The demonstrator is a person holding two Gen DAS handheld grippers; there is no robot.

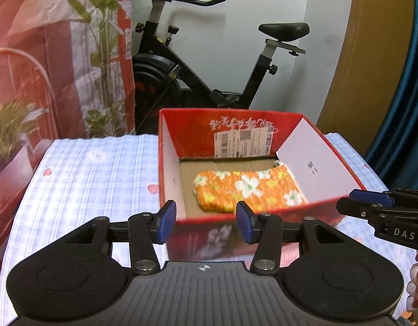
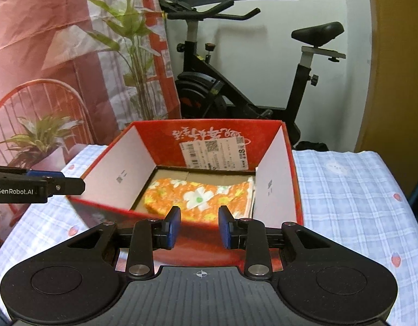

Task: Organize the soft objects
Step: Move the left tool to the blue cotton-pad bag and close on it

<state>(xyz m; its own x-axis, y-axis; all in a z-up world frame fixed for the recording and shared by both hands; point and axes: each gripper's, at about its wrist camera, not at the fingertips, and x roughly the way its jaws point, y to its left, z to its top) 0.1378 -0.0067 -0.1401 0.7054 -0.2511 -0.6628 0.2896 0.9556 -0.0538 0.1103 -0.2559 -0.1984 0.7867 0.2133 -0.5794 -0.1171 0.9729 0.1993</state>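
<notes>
An orange cloth with white flowers [image 1: 247, 187] [image 2: 198, 195] lies folded on the bottom of an open red cardboard box [image 1: 198, 133] [image 2: 160, 141]. The box stands on a blue checked bedsheet. My left gripper [image 1: 206, 221] hovers open just before the box's near wall, with nothing between its blue pads. My right gripper [image 2: 199, 226] is also open and empty, slightly narrower, in front of the same wall. Each gripper shows in the other's view: the right one [image 1: 350, 199] at the box's right corner, the left one [image 2: 70, 180] at its left corner.
The checked sheet [image 1: 94, 179] [image 2: 350, 190] stretches to both sides of the box. Behind it stand a black exercise bike [image 1: 181, 76] [image 2: 236, 92], potted plants [image 1: 16, 125] and a red patterned curtain [image 2: 40, 40]. A wooden door [image 1: 371, 54] is at the right.
</notes>
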